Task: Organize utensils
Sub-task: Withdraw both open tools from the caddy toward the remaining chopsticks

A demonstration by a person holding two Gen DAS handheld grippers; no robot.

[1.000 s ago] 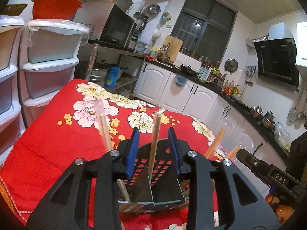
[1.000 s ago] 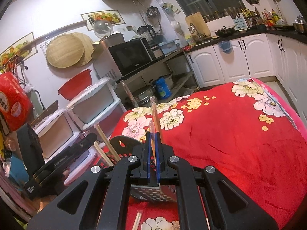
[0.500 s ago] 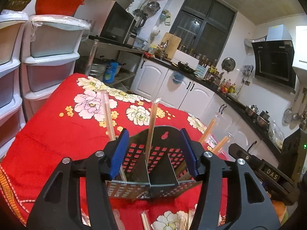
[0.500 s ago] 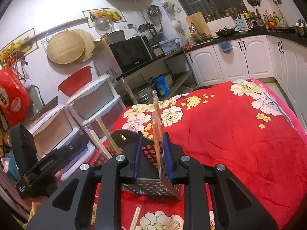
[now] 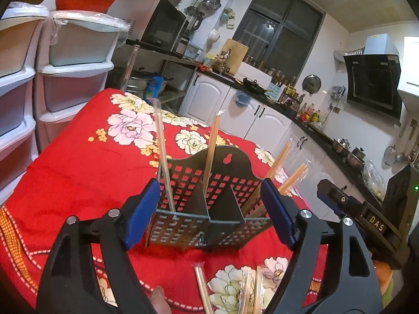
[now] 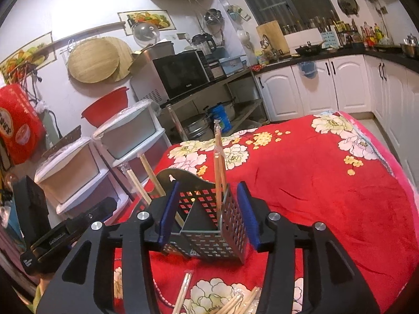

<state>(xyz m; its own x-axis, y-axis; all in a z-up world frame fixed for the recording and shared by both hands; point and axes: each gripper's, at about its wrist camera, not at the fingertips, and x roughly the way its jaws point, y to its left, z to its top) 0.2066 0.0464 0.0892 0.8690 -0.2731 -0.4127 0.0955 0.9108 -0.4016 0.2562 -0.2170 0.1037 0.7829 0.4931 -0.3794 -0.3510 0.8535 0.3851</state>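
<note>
Left wrist view: the left gripper [image 5: 209, 206] has its blue pads spread wide, its jaws having just been opening, and it grips nothing. Between and just beyond the pads stands the black perforated utensil holder [image 5: 207, 209] on the red floral cloth [image 5: 78, 162]. Wrapped chopsticks [image 5: 210, 149] stand upright in its compartments, one pair at the left end, one near the middle divider, and two more leaning out to the right. Loose wrapped chopsticks [image 5: 203, 293] lie on the cloth at the near edge. At the right, the other tool's black body shows.

Right wrist view: the right gripper [image 6: 208, 214] is partly open, its jaws also having just been opening, with the pads standing clear on either side of the holder's end compartment and pressing on nothing. A wrapped pair [image 6: 218, 157] rises from that compartment. Farther off, stacked plastic drawers [image 6: 125, 141] stand left of the table, and white cabinets [image 6: 327, 83] line the far wall.
</note>
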